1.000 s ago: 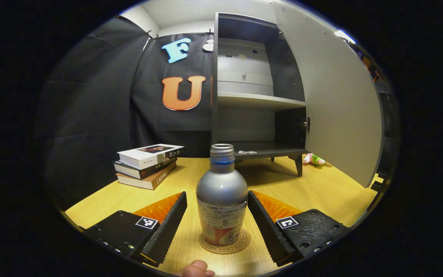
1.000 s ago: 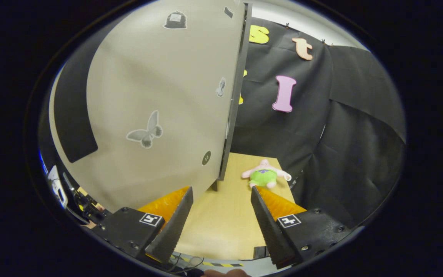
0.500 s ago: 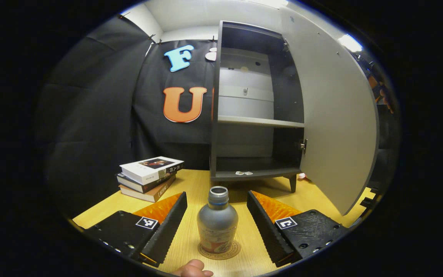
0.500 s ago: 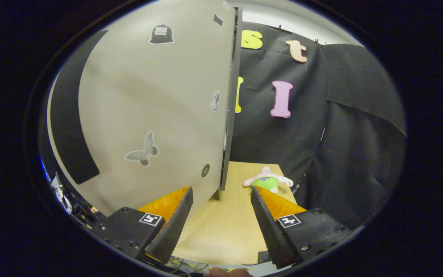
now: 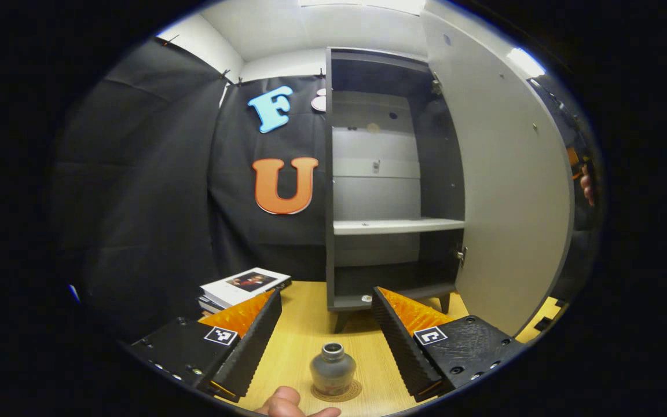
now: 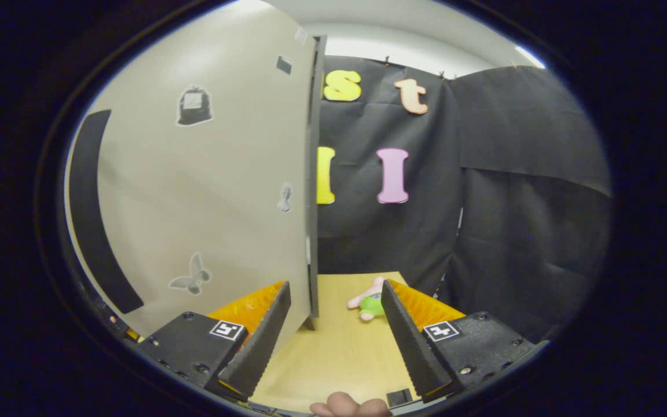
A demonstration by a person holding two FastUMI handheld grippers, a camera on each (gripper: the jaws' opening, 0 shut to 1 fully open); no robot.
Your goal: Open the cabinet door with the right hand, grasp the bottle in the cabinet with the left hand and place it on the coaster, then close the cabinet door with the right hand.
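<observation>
Wooden tabletop (image 5: 304, 341) underfoot of everything, pale and bare between the pieces. Tall dark cabinet (image 5: 330, 174) standing on short legs at the far side, one light shelf (image 5: 397, 226) across its middle, compartments looking empty as far as can be told. Cabinet door (image 5: 507, 191) swung wide open to the right of the opening; same door (image 6: 194, 191) seen from outside in the right gripper view, pale grey, dotted with small grey stickers, a butterfly among them, with a dark curved handle strip near its free edge. Stack of books (image 5: 244, 285) left of the cabinet, partly hidden behind a gripper finger. Left gripper (image 5: 326, 333) spread wide, holding nothing, raised well above the bottle. Right gripper (image 6: 333, 333) likewise parted and empty, just beside the door's hinged edge, not touching it. Small pink-and-green plush toy (image 6: 368, 301) lying on the table beyond the right gripper. Silver bottle (image 5: 332, 373) upright, uncapped, standing on the round coaster (image 5: 352, 394), between and below the left fingers, clear of both.
</observation>
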